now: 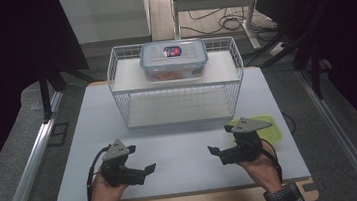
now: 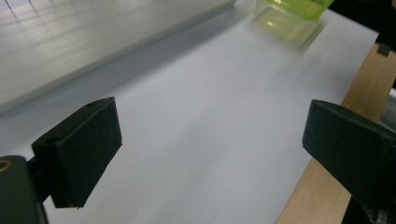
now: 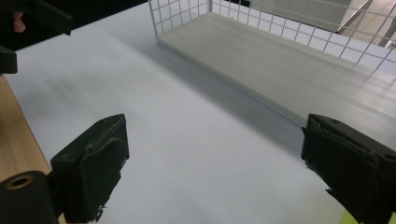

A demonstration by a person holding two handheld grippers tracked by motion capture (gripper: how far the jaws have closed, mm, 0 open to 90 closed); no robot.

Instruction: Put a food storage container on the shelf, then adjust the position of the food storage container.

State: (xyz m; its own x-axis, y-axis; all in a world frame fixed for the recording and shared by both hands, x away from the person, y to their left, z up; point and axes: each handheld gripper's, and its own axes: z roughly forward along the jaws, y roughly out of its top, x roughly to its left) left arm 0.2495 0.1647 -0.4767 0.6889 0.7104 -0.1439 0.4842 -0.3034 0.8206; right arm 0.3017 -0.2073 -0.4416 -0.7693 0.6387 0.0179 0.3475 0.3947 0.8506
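The left gripper point(image 1: 146, 170) has its two black jaws spread wide apart with nothing between them; in the left gripper view point(image 2: 212, 154) only bare tabletop lies in the gap. The right gripper point(image 1: 213, 151) is the same, jaws well apart and empty, and in the right gripper view point(image 3: 215, 163) the gap again holds only the pale surface. Both grippers hover low over the near part of the white table point(image 1: 181, 145), pointing toward each other across a clear stretch, well apart. Each is held in a hand: the left hand point(image 1: 106, 186) comes in at the bottom left, the right hand point(image 1: 258, 161) at the bottom right with a checked sleeve point(image 1: 284, 197) at its wrist. A grey three-cornered plate sits on top of each gripper.

Just beyond the right gripper, partly hidden by it, a yellow-green lid point(image 1: 270, 130) lies flat on the table near the right edge; it also appears blurred at the top of the left gripper view point(image 2: 292, 11). Farther back in the middle stands a white wire rack point(image 1: 179, 98) with two shelves, its lower shelf seen in the right gripper view point(image 3: 280, 60). On the upper shelf rests a clear lidded container point(image 1: 173, 59) with a red and blue label on top and something orange inside
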